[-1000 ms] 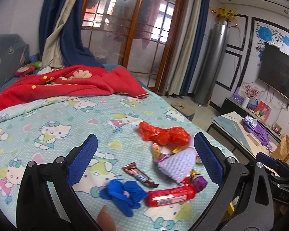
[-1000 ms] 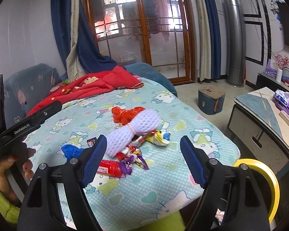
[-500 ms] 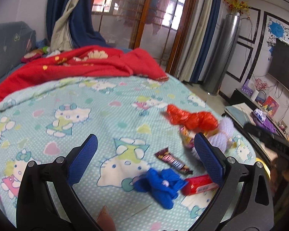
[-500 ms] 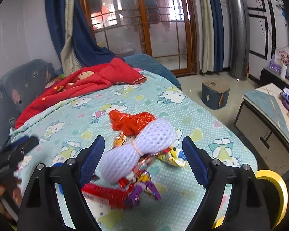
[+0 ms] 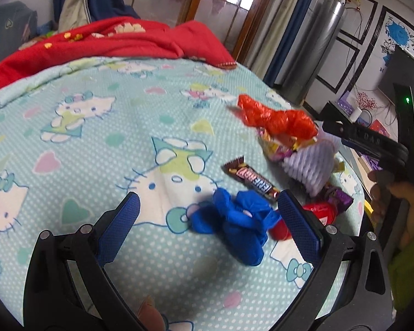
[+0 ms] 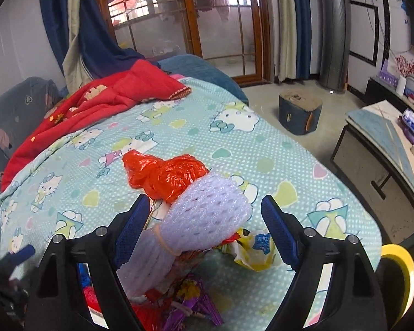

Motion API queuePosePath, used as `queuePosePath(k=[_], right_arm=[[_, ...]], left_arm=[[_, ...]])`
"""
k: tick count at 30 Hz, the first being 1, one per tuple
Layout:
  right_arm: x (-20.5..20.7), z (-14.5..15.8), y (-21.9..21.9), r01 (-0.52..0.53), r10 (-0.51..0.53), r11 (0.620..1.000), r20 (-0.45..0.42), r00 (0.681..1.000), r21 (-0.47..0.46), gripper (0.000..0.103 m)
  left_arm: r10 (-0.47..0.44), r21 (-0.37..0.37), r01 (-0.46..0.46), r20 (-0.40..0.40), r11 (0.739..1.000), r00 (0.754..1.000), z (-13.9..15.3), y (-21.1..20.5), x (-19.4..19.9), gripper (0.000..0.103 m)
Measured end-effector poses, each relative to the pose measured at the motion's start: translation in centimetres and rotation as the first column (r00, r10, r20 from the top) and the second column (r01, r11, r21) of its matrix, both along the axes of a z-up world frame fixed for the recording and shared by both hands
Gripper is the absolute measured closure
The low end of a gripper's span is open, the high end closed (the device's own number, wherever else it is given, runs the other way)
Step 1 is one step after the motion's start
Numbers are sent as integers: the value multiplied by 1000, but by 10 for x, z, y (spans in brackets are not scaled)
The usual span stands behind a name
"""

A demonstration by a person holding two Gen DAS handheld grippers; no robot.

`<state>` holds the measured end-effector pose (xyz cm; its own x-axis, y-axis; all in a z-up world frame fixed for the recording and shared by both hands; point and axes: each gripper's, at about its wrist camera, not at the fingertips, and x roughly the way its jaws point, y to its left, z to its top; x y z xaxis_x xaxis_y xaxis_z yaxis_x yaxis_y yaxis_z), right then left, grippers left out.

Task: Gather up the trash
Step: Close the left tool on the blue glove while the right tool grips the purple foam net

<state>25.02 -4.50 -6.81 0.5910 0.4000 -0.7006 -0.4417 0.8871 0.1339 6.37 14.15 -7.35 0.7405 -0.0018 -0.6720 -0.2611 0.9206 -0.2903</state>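
Note:
Trash lies heaped on a cartoon-cat bedsheet [image 5: 96,143]. In the left wrist view my left gripper [image 5: 207,215] is open just above a crumpled blue wad [image 5: 234,223], which sits between its fingers without touching the pads. A brown chocolate bar wrapper [image 5: 251,179] lies just beyond, with a red tube [image 5: 317,212] to the right. In the right wrist view my right gripper [image 6: 204,215] is open around a white foam net sleeve [image 6: 204,220]; its pads stand clear of the foam. A crumpled red plastic bag [image 6: 165,176] lies behind it, and a yellow wrapper [image 6: 256,251] and purple wrappers [image 6: 190,303] below.
A red blanket [image 6: 91,107] covers the far end of the bed. To the right are the bed's edge, a yellow-rimmed bin [image 6: 400,270], a low table [image 6: 386,135] and a small blue stool [image 6: 300,113] on the floor. A hand [image 5: 392,201] holds the right gripper.
Both grippers have dropped closer to the trash. The blue wad now sits between my left fingers, and the foam sleeve fills the gap of my right fingers.

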Motion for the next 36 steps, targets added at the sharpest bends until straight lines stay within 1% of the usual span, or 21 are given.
queuePosePath(k=[2,3,4,5,6,7,8,9,10,11,12,14,16,19,24,29,32,36], right_arm=[[2,-4,2,-3,3,1000,-6,1000,-5,24],[2,-6,2,-2,2,1000,-9,1000,-7,26],[2,-8,3,-3,3,1000,-13,1000,-7,37],[3,-9,4,-8,8,1000,-19,1000,-5,43],[2,-10,4,-11,11,1000,-19,1000,1,45],[0,-10,4,-14,14,1000,-16,1000,10,52],[-3,-9,3,-18,18,1000,-5,1000,17,57],[-5,-8,3,-20,20,1000,3,1000,22,64],[-8,-7,2,-22,21,999,10,1000,31,67],[-10,-6,0,-21,20,999,15,1000,42,72],[-12,-5,-1,-18,17,998,18,1000,52,74],[-16,-3,-5,-11,10,997,21,1000,78,80],[-21,0,-10,-4,1,994,25,1000,107,81],[-31,7,-17,-1,-6,988,41,999,155,82],[-53,19,-26,-25,9,980,85,996,198,82],[-71,25,-34,-34,10,980,123,992,198,82],[-81,29,-37,-53,25,980,146,989,193,82],[-86,33,-38,-55,25,979,155,988,194,82]], left_arm=[[-15,-7,15,-2,1000,1000,-3,-3,0,11],[-21,-9,21,-1,1000,1000,-4,-5,0,16],[-25,-10,25,-3,1000,1000,-4,-6,0,24],[-32,-11,32,-9,999,999,-6,-8,1,29],[-36,-14,36,-15,999,999,-8,-9,2,37],[-39,-18,38,-20,999,999,-9,-10,2,44],[-45,-23,44,-26,999,999,-11,-11,3,48],[-48,-24,47,-29,999,998,-12,-11,4,55],[-50,-24,49,-30,999,998,-12,-12,5,64],[-51,-23,51,-30,998,998,-12,-12,5,69],[-57,-27,57,-28,998,998,-12,-11,4,77],[-66,-31,65,-23,997,998,-12,-12,4,82],[-77,-35,76,-14,996,997,-11,-14,3,88],[-96,-46,96,8,994,995,-9,-16,2,93],[-92,-48,94,31,994,995,-5,-14,0,96],[-68,-44,71,71,997,995,6,-8,-4,97],[-58,-29,62,100,998,993,16,-6,-8,97],[-66,-13,69,137,998,988,28,-10,-11,97]])
